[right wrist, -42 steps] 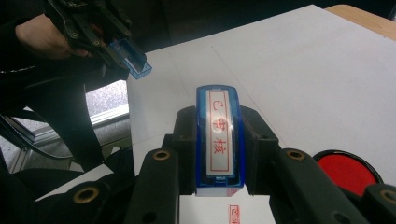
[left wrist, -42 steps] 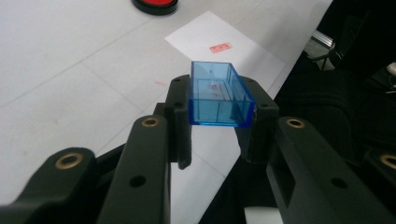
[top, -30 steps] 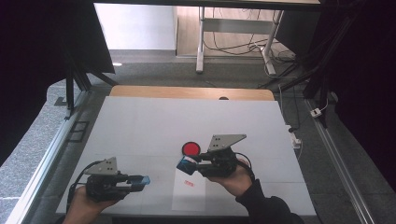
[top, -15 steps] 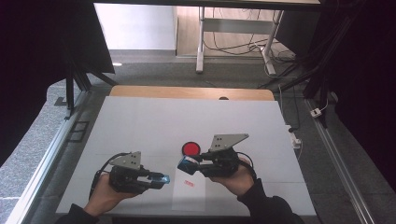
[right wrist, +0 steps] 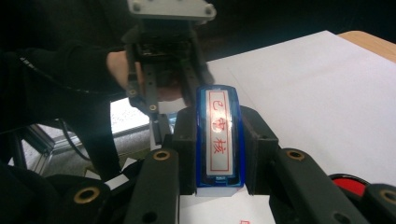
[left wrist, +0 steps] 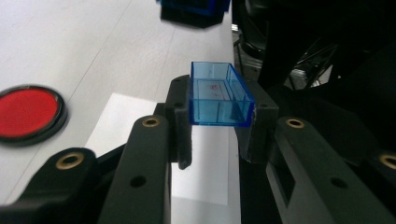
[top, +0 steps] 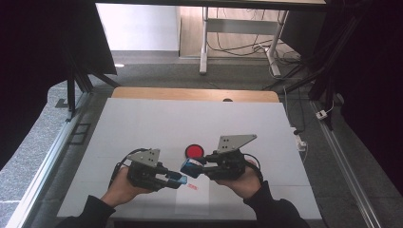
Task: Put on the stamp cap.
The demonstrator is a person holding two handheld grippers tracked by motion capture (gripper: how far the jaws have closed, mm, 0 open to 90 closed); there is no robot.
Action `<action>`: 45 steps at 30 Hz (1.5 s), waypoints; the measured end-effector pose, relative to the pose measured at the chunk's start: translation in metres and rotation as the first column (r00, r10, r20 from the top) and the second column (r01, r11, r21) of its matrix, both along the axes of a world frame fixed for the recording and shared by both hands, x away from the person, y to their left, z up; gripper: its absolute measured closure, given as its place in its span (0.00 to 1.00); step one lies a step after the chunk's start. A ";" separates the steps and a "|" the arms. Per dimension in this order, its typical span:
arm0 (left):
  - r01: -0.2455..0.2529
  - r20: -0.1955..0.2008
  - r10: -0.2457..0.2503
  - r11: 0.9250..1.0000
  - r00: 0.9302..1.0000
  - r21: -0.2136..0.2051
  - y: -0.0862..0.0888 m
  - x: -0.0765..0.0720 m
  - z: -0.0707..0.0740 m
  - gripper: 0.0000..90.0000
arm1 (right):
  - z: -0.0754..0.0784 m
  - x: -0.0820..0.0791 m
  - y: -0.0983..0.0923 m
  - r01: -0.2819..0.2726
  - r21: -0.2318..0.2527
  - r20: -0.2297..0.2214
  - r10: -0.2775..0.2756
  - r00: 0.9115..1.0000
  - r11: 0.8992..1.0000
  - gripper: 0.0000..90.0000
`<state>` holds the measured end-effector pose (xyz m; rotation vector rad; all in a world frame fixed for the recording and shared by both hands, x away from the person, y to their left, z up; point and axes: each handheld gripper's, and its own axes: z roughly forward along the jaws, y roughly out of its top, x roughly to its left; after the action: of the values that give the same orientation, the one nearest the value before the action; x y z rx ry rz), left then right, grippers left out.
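Now left tool [left wrist: 219, 126] grips blue cap [left wrist: 219, 95]; right tool [right wrist: 219, 154] grips stamp [right wrist: 218, 135].

Floor: grey speckled carpet [top: 157, 76] — a bright patch of light lies on it at the far left.
Table: white top [top: 190, 118], wooden far edge.
Beyond: pale desk legs [top: 204, 42] — loose cables beside them.
Sides: black curtains [top: 28, 71].

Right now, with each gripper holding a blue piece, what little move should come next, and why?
Probably slide the left gripper, shut on the clear blue cap, a bit closer to the stamp held by the right gripper: the two pieces face each other, still apart.
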<state>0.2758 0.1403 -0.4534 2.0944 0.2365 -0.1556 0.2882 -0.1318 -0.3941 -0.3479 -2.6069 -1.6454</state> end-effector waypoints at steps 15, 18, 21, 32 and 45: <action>0.103 -0.026 -0.103 0.995 0.994 -0.019 -0.007 0.013 -0.005 0.76 | -0.004 -0.005 0.009 -0.062 -0.017 -0.007 0.061 0.998 0.998 0.79; 0.109 -0.034 -0.110 0.994 0.993 -0.020 -0.007 0.013 -0.005 0.76 | -0.005 -0.006 0.011 -0.073 -0.020 -0.010 0.073 0.997 0.997 0.79; 0.122 -0.037 -0.123 0.992 0.992 -0.025 -0.008 0.013 -0.005 0.76 | -0.005 -0.007 0.013 -0.079 -0.026 -0.008 0.078 0.997 0.997 0.79; 0.148 -0.045 -0.150 0.988 0.988 -0.050 -0.008 0.013 -0.005 0.76 | -0.007 -0.009 0.016 -0.097 -0.033 -0.013 0.097 0.995 0.995 0.79; 0.164 0.009 -0.164 0.982 0.986 -0.088 -0.004 0.010 -0.002 0.77 | -0.009 -0.007 0.015 -0.098 0.025 -0.052 0.099 0.994 0.995 0.79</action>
<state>0.2860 0.1366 -0.4552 2.0252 0.0538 -0.2581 0.2812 -0.1164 -0.4034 -0.2544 -2.5219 -1.6103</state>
